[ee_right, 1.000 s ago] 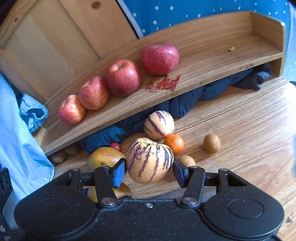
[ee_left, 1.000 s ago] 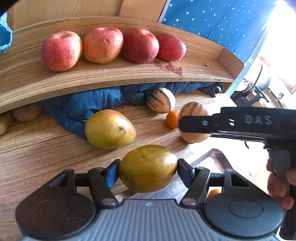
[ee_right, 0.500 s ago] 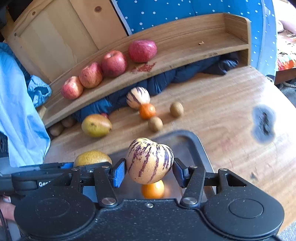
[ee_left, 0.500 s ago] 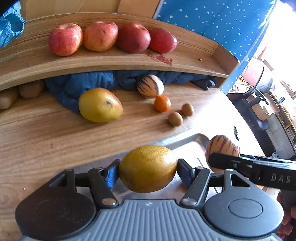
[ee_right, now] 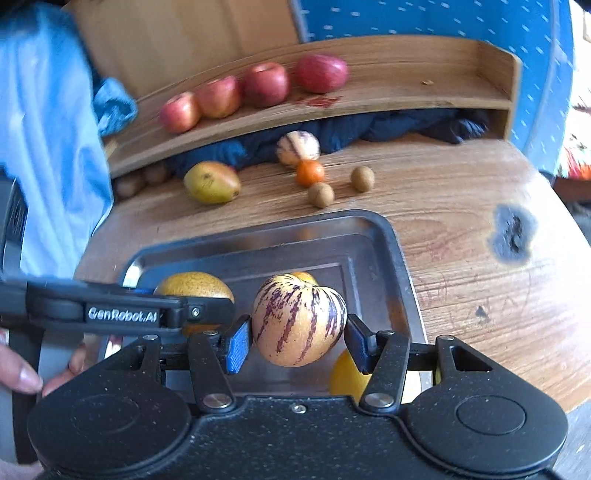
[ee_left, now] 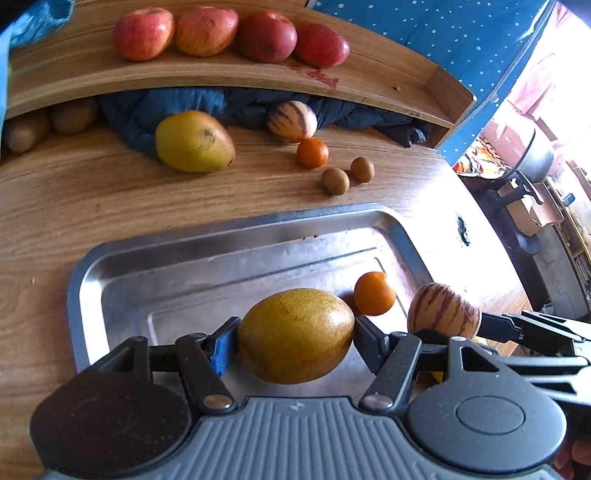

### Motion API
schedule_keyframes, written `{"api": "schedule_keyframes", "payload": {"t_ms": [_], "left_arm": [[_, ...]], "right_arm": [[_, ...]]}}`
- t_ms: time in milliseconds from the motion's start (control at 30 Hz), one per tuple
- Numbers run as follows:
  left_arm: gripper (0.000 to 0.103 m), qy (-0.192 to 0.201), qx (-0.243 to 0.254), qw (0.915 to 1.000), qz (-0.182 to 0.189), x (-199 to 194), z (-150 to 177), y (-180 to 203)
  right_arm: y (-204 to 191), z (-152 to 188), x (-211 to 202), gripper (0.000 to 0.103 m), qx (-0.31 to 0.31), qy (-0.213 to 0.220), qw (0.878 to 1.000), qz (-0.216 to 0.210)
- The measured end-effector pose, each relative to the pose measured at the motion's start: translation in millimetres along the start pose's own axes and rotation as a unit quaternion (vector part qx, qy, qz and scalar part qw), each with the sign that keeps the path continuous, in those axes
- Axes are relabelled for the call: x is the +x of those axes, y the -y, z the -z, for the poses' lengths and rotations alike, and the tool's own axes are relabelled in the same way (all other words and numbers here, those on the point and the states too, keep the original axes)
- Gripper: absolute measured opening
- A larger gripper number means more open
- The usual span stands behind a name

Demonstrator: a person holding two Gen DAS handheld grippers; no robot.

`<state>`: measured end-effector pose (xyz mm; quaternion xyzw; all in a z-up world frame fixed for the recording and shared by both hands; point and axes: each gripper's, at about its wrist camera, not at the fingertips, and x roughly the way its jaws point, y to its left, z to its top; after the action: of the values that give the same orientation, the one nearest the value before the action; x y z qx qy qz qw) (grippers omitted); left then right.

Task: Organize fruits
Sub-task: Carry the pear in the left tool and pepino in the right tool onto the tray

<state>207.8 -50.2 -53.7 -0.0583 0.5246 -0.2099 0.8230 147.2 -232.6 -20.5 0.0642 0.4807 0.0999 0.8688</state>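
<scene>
My left gripper (ee_left: 295, 338) is shut on a yellow-brown pear (ee_left: 295, 334) and holds it over the metal tray (ee_left: 221, 251). My right gripper (ee_right: 298, 338) is shut on a striped pepino melon (ee_right: 298, 319), above the tray (ee_right: 369, 236) near its right side. That melon (ee_left: 443, 314) and the right gripper's finger show at the right of the left wrist view. A small orange (ee_left: 374, 293) lies in the tray. The left gripper's arm (ee_right: 110, 314) crosses the right wrist view, with the pear (ee_right: 194, 286) behind it.
On the wooden table (ee_left: 110, 206) lie a yellow mango (ee_left: 192, 142), a second pepino melon (ee_left: 291, 122), an orange (ee_left: 312, 153) and two kiwis (ee_left: 335, 181). Several red apples (ee_left: 207, 31) line the curved shelf. A dark blue cloth (ee_left: 240, 107) lies under it.
Both grippers have drawn back from the shelf and moved over the tray, each still carrying its fruit. The tray has come fully into view below them.
</scene>
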Motion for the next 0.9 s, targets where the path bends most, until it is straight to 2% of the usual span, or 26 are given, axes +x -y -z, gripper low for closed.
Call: {"api": "schedule_keyframes", "payload": {"t_ms": [367, 900], "left_arm": [[0.07, -0.011, -0.017, 0.999, -0.039, -4.1, 12.2, -2.0], [0.07, -0.02, -0.018, 0.9985, -0.047, -6.4, 24.5, -1.3]], "right_arm": [[-26.7, 6.7, 11.3, 0.056, -0.126, -0.028, 0.991, 0.018], [-34.1, 10.9, 25.0, 0.056, -0.151, -0.06, 0.987, 0.01]]}}
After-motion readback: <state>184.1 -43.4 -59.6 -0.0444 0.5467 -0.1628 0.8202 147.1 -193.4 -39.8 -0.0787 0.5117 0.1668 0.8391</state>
